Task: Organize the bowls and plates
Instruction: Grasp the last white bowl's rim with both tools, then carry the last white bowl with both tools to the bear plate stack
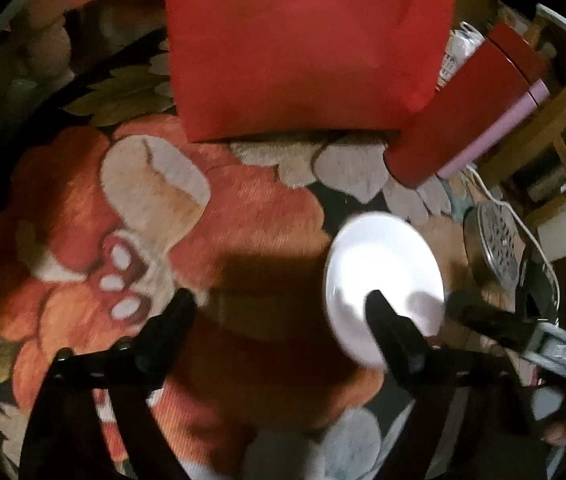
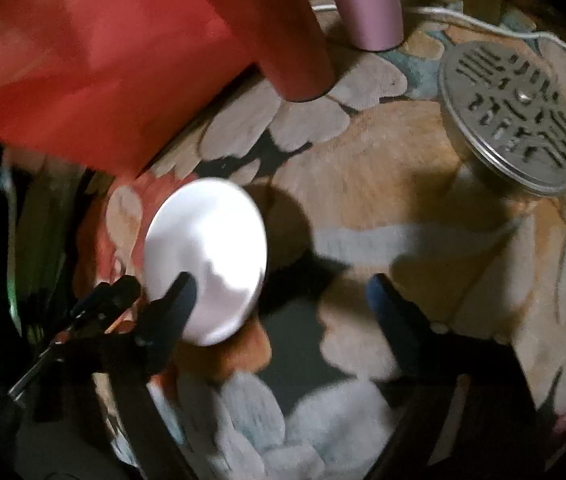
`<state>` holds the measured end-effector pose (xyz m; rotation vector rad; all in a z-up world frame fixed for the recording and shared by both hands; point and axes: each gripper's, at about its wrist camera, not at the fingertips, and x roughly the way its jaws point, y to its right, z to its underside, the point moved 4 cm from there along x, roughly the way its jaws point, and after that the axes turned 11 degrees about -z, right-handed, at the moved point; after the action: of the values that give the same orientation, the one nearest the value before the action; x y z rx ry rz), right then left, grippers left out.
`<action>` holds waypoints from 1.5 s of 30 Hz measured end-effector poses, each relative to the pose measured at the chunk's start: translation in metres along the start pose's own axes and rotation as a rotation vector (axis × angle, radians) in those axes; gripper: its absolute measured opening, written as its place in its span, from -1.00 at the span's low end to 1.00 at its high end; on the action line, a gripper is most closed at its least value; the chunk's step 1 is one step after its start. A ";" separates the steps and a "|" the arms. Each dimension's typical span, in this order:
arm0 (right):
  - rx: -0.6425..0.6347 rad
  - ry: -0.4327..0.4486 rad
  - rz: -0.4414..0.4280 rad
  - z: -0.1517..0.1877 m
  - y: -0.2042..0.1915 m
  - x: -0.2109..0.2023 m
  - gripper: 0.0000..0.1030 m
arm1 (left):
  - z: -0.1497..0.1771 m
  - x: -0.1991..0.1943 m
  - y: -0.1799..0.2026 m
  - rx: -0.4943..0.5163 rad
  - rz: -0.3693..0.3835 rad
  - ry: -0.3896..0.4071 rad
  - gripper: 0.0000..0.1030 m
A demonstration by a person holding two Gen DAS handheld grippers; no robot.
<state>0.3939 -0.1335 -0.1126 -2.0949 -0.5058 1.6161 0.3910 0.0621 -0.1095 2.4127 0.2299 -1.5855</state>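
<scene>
A white plate [image 1: 383, 276] lies on the flowered rug, right of centre in the left wrist view and left of centre in the right wrist view [image 2: 207, 256]. My left gripper [image 1: 279, 304] is open; its right finger overlaps the plate's near edge and its left finger is over bare rug. My right gripper [image 2: 283, 292] is open; its left finger overlaps the plate's near edge. The right gripper's finger also shows at the plate's right rim in the left wrist view [image 1: 483, 316]. Neither gripper holds anything.
A large red box [image 1: 307, 44] stands behind the plate. A red cylinder [image 1: 463, 108] and a pink one [image 2: 367, 4] lean beside it. A perforated metal disc [image 2: 511, 124] and a white cable [image 1: 523, 228] lie to the right, near wooden furniture [image 1: 563, 120].
</scene>
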 end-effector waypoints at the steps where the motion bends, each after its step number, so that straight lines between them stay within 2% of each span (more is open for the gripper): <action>1: 0.015 -0.003 -0.010 -0.004 0.001 0.006 0.46 | -0.005 0.005 0.001 -0.013 0.006 -0.003 0.59; 2: 0.022 -0.008 -0.020 -0.007 0.002 0.012 0.35 | -0.008 0.009 0.001 -0.021 0.011 -0.005 0.47; 3: 0.023 -0.010 -0.028 -0.009 0.001 0.017 0.28 | -0.010 0.013 0.003 -0.026 0.017 -0.008 0.16; 4: 0.016 -0.014 -0.035 -0.010 -0.001 0.023 0.24 | -0.011 0.019 0.006 -0.026 0.019 -0.020 0.03; 5: 0.010 -0.020 -0.039 -0.011 -0.003 0.027 0.12 | -0.012 0.025 0.009 -0.028 0.032 -0.034 -0.06; 7: 0.004 -0.037 -0.047 -0.010 -0.005 0.036 -0.08 | -0.011 0.031 0.015 -0.020 0.048 -0.046 -0.15; 11: 0.021 -0.073 -0.054 -0.007 -0.005 0.054 -0.65 | -0.006 0.046 0.036 0.039 0.070 -0.096 -0.77; 12: 0.021 -0.077 -0.041 -0.007 -0.004 0.056 -0.75 | -0.005 0.046 0.038 0.049 0.057 -0.096 -0.78; 13: 0.013 -0.065 -0.031 -0.008 -0.004 0.054 -0.77 | -0.003 0.045 0.040 0.061 0.043 -0.079 -0.78; 23: 0.011 -0.082 -0.033 0.008 -0.007 0.033 -0.81 | 0.016 0.020 0.034 0.054 0.058 -0.100 -0.82; 31: 0.028 -0.089 -0.049 0.044 -0.022 -0.034 -0.80 | 0.039 -0.055 0.051 0.140 0.044 -0.077 -0.82; 45: -0.015 -0.072 -0.047 0.113 -0.072 -0.172 -0.80 | 0.094 -0.216 0.067 0.185 0.043 0.030 -0.80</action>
<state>0.2405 -0.1516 0.0414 -2.0264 -0.5887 1.6700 0.2402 -0.0290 0.0608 2.5611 0.0375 -1.6173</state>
